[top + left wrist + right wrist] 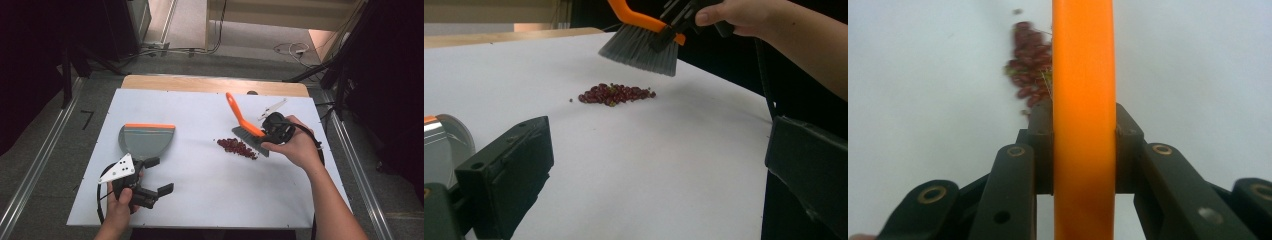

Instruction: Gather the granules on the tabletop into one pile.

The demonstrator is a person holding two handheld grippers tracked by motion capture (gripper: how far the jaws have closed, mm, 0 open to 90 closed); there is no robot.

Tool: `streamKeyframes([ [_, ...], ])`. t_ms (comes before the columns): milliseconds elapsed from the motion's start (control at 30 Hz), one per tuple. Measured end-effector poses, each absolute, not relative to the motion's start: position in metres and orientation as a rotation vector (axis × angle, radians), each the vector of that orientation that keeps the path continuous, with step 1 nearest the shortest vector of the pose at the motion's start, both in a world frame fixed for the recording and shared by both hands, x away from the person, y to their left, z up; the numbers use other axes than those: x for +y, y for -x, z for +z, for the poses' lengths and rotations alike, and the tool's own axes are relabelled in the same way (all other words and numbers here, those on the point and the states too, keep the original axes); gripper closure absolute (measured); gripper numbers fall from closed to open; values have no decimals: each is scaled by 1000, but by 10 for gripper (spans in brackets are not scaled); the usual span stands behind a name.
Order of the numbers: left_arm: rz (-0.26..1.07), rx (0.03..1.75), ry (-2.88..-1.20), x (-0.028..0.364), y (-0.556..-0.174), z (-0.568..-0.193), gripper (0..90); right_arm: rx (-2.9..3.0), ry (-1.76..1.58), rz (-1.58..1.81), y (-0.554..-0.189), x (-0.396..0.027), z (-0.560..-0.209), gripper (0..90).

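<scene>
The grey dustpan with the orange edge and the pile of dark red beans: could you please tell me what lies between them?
Nothing: in the high view, only bare white tabletop separates the grey dustpan from the pile of dark red beans.

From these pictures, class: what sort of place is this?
Probably a recording lab: a white table on metal rails, loose cables on the floor, and a staged sweeping job with brush and beans.

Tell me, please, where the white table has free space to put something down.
Free: the middle strip between the dustpan and the beans, plus the near edge of the table. Crowded: around the brush in the right gripper.
</scene>
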State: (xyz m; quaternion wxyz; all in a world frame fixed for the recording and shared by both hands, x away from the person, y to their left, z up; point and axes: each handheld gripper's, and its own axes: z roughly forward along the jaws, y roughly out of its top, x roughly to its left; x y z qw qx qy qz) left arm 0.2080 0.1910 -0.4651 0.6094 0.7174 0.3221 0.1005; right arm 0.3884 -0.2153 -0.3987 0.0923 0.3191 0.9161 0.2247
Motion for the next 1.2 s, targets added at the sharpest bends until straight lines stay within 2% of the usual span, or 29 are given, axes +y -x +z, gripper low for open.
streamKeyframes([
  [200, 231, 743, -1660, 190, -209, -466, 2, 2537, -1179, 534, -376, -221, -418, 684],
  [333, 230, 739, -1664, 188, -208, -465, 2, 2460, -1295, 466, -376, -217, -435, 684],
  [500, 229, 741, -1666, 189, -209, -465, 2, 2443, -1337, 464, -376, -200, -440, 685],
  [833, 230, 744, -1656, 191, -208, -465, 2, 2471, -1293, 472, -379, -179, -435, 684],
  [1200, 243, 750, -1660, 193, -209, -465, 2, 2396, -1313, 629, -363, -218, -412, 684],
])
